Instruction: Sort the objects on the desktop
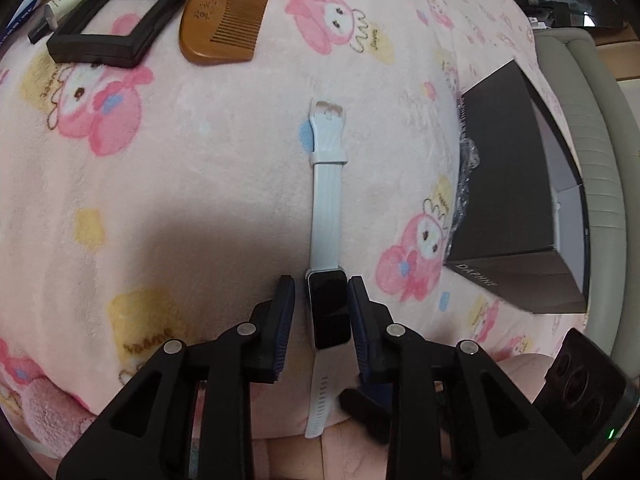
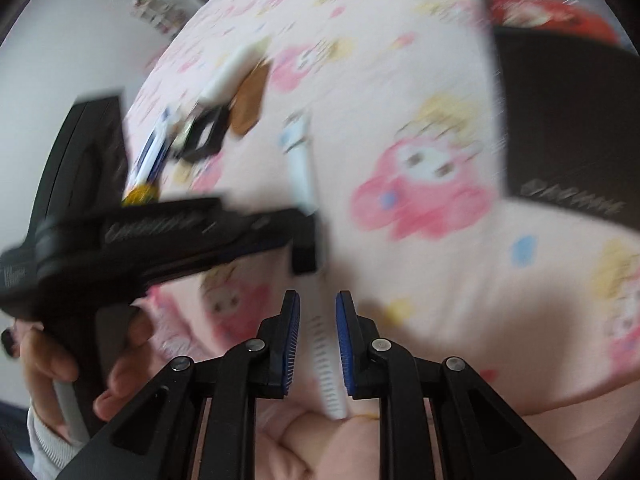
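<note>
Sorting barely begun: smartwatch unlifted between the spread, non-gripping jaws of both grippers; comb, case remain upper left.

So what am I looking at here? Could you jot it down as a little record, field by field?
surface: pink cartoon-print blanket
main item: white smartwatch lying flat, strap stretched out
left gripper: fingers either side of the watch face, a gap showing on one side
right gripper: jaws apart around the strap's holed end, not pressing it
far side: wooden comb beside a black frame
right edge: dark box
</note>
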Demonstrator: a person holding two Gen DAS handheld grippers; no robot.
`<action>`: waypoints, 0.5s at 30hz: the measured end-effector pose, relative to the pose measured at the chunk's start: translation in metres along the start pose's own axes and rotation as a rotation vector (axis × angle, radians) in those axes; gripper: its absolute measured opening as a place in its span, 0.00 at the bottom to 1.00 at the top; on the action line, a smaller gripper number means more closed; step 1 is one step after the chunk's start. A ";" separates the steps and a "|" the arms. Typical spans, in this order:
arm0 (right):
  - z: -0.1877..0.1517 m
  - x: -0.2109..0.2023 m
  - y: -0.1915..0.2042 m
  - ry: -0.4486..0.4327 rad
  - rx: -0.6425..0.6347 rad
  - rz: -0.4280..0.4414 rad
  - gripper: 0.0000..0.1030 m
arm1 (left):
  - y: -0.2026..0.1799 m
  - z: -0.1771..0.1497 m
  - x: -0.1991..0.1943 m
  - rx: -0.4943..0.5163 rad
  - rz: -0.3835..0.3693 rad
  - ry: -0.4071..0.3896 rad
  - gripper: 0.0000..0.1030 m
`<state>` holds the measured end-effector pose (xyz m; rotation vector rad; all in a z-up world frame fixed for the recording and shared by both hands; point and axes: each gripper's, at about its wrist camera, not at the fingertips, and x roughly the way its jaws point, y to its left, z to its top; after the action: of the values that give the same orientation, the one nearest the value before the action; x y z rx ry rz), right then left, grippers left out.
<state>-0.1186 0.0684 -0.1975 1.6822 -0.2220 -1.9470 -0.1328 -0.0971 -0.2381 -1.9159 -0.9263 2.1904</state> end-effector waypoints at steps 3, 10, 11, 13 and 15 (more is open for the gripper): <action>-0.005 0.024 0.004 0.072 -0.035 -0.026 0.16 | -0.006 0.000 0.004 0.033 0.017 0.003 0.14; -0.005 0.023 0.006 0.036 -0.046 -0.096 0.14 | -0.002 -0.010 -0.014 0.019 -0.030 -0.036 0.11; -0.005 0.022 0.007 0.028 -0.047 -0.103 0.14 | 0.001 -0.012 -0.018 0.011 -0.038 -0.041 0.11; -0.006 0.019 0.009 0.009 -0.054 -0.120 0.15 | 0.007 -0.015 -0.026 -0.011 -0.053 -0.052 0.11; -0.007 0.016 0.012 -0.014 -0.067 -0.141 0.15 | 0.014 -0.018 -0.029 -0.048 -0.058 -0.053 0.11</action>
<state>-0.1094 0.0519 -0.2070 1.6816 -0.0439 -2.0445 -0.1054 -0.1143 -0.2200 -1.8354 -1.0381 2.2156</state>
